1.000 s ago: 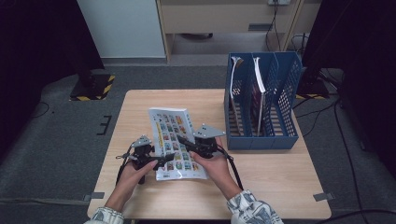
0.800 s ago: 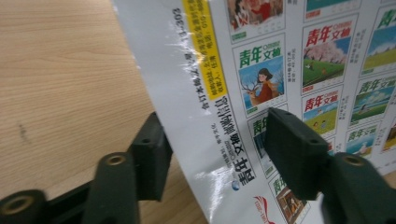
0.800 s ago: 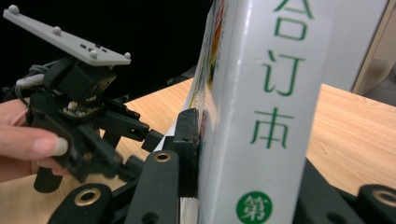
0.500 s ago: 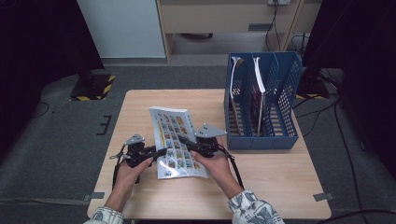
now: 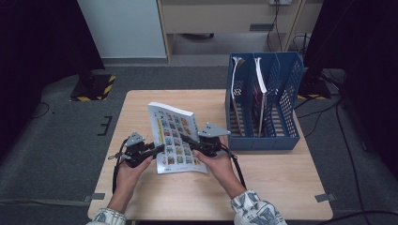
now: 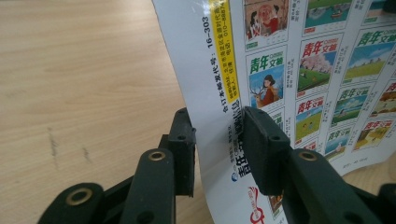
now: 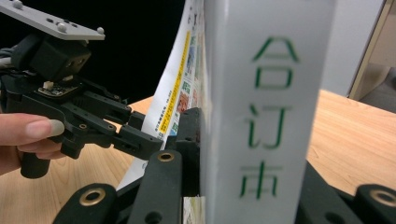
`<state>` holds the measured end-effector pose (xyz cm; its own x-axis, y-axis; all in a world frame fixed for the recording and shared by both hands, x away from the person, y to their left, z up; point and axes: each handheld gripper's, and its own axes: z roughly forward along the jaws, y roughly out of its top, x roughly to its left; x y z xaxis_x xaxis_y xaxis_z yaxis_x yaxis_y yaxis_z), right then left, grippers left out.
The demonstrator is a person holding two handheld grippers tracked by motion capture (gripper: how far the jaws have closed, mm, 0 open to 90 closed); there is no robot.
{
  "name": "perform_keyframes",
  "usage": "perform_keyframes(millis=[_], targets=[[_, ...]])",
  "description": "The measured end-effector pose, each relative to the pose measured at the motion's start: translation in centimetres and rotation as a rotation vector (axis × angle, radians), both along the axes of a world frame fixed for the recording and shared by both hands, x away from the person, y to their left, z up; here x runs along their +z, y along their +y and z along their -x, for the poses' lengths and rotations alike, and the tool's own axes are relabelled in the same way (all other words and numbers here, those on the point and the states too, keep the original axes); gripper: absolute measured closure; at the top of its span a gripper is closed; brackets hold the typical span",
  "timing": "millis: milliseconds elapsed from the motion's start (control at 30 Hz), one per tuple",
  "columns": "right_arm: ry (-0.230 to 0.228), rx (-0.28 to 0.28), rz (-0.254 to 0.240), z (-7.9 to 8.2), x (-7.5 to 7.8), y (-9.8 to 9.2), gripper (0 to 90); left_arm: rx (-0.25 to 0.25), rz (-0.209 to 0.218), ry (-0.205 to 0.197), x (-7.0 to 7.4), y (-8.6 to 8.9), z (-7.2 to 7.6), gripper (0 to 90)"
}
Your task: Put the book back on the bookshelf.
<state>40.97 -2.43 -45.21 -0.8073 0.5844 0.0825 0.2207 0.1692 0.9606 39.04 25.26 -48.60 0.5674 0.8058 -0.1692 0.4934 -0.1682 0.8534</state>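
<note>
Gripping the book's (image 5: 174, 137) opposite edges, left gripper (image 5: 158, 149) jaws just closing, right gripper (image 5: 187, 140) jaws clamped.

Book (image 5: 174, 137) left of file rack (image 5: 263, 103) — tabletop

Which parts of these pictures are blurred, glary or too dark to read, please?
Right gripper view: the book's spine sits so close that its green characters blur. Left gripper view: the book's cover is sharp, with slight glare at its top edge. High view: the floor around the table falls into deep shadow.

One book (image 5: 173, 137), two grippers, one blue file rack (image 5: 286, 136).
</note>
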Motion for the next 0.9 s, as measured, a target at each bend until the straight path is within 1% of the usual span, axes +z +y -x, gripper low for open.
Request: perform_keyframes(millis=[33, 67, 133, 167, 200, 233, 267, 333, 433, 500, 767, 833, 900], targets=[[0.0, 0.0, 0.0, 0.0, 0.0, 0.0, 73.5, 0.0, 0.0, 0.0, 0.0, 0.0, 0.0, 65.4], [-0.008, 0.001, -0.004, 0.0, 0.1, 0.0, 73.5, 0.01, -0.013, -0.028, 0.2, 0.0, 0.1, 65.8], [-0.01, 0.001, -0.01, 0.0, 0.2, -0.1, 73.5, 0.025, -0.018, -0.056, 0.5, 0.0, 0.2, 66.7], [-0.01, 0.001, -0.013, 0.0, 0.2, -0.1, 73.4, 0.032, -0.03, -0.07, 0.6, -0.1, 0.3, 66.9], [-0.011, 0.001, -0.016, 0.0, 0.3, -0.1, 73.4, 0.041, -0.052, -0.093, 0.8, -0.2, 0.4, 67.1], [-0.012, 0.004, -0.016, 0.0, 0.3, -0.1, 73.4, 0.055, -0.066, -0.118, 1.0, -0.3, 0.6, 67.2], [-0.016, 0.005, -0.02, 0.0, 0.3, -0.1, 73.3, 0.061, -0.071, -0.128, 1.1, -0.3, 0.6, 67.9], [-0.017, 0.008, -0.021, 0.0, 0.3, -0.1, 73.2, 0.07, -0.106, -0.154, 1.3, -0.4, 0.8, 68.2], [-0.025, 0.007, -0.022, 0.1, 0.2, -0.1, 73.1, 0.065, -0.114, -0.158, 1.4, -0.4, 0.9, 68.1], [-0.029, 0.012, -0.022, 0.2, 0.2, -0.2, 72.9, 0.053, -0.115, -0.16, 1.4, -0.2, 1.1, 68.1], [-0.025, 0.015, -0.037, 0.2, 0.4, -0.2, 72.0, 0.046, -0.113, -0.167, 1.3, -0.1, 1.2, 68.2], [-0.022, 0.021, -0.052, 0.1, 0.6, -0.3, 71.5, 0.039, -0.114, -0.174, 1.4, -0.1, 1.3, 68.2], [-0.015, 0.025, -0.053, 0.1, 0.8, -0.3, 70.9, 0.036, -0.113, -0.177, 1.4, -0.1, 1.3, 68.4]])
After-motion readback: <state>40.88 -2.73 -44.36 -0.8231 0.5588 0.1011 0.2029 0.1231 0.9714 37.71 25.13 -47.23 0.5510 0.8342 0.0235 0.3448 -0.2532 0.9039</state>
